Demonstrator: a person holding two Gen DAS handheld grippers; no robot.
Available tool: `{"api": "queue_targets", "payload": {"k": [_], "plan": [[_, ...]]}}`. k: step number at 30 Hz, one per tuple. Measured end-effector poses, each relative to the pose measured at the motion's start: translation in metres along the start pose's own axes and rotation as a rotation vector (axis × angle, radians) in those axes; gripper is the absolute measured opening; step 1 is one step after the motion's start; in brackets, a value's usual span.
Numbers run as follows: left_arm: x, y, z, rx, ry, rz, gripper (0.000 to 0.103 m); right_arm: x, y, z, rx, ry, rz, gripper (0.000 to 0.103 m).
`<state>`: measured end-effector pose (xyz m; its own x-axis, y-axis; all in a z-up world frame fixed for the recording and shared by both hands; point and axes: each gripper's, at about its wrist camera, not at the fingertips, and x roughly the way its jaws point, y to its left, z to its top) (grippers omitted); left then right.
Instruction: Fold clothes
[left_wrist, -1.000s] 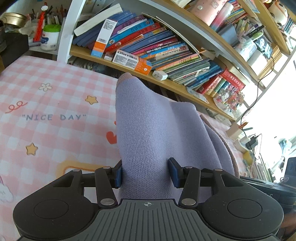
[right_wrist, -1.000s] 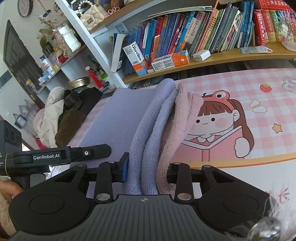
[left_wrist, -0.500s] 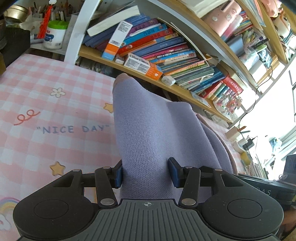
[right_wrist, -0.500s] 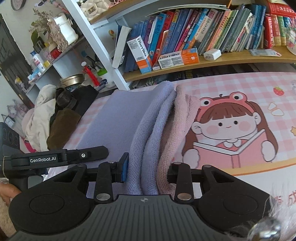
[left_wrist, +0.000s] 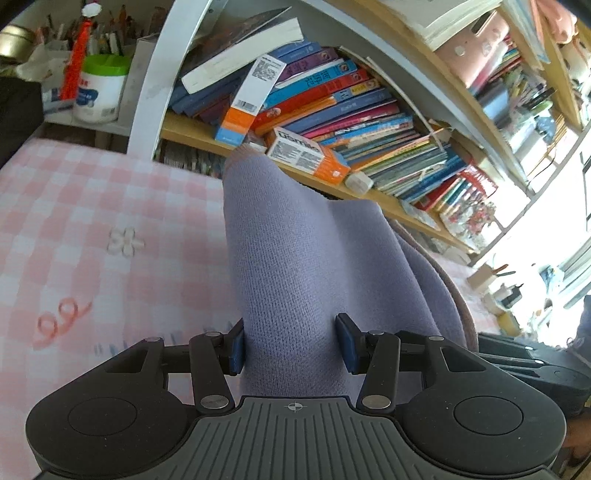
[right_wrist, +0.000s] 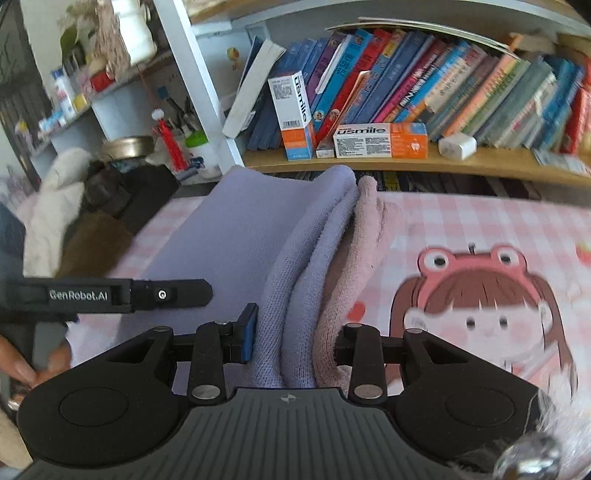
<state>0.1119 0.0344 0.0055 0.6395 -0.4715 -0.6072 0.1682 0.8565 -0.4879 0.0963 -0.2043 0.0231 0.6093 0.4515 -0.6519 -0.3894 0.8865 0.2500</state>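
Observation:
A lilac knitted garment (left_wrist: 306, 266) with a pink lining is stretched between both grippers above a pink checked sheet (left_wrist: 92, 229). My left gripper (left_wrist: 293, 343) is shut on one bunched end of it, blue pads pressing both sides. In the right wrist view the garment (right_wrist: 236, 236) spans leftward, its folded lilac and pink edges (right_wrist: 332, 280) running forward. My right gripper (right_wrist: 293, 339) is shut on that folded edge; its right pad is hidden by the pink fabric. The left gripper's black body (right_wrist: 110, 295) shows at the left.
A wooden bookshelf (right_wrist: 406, 162) packed with books and toothpaste boxes stands just beyond the sheet. White and brown clothes (right_wrist: 70, 221) lie piled at the left. The sheet carries a cartoon girl print (right_wrist: 480, 314). A person's fingers (right_wrist: 22, 365) hold the left tool.
Both grippers have carried the garment forward, toward the bookshelf, which looms larger now. The printed words on the sheet have slid down under the left gripper. Both grips are unchanged.

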Motion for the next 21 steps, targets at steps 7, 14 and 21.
{"api": "queue_targets", "payload": {"k": [7, 14, 21], "plan": [[0.035, 0.018, 0.030, 0.005, -0.014, 0.037, 0.047, 0.050, -0.011, 0.024, -0.063, -0.033, -0.010, 0.032], [0.063, 0.028, 0.049, 0.000, -0.043, 0.049, 0.047, 0.082, -0.017, 0.039, -0.094, -0.070, -0.035, 0.032], [0.084, 0.044, 0.048, 0.003, -0.025, 0.081, 0.049, 0.114, -0.030, 0.033, -0.050, -0.043, -0.032, 0.033]]}}
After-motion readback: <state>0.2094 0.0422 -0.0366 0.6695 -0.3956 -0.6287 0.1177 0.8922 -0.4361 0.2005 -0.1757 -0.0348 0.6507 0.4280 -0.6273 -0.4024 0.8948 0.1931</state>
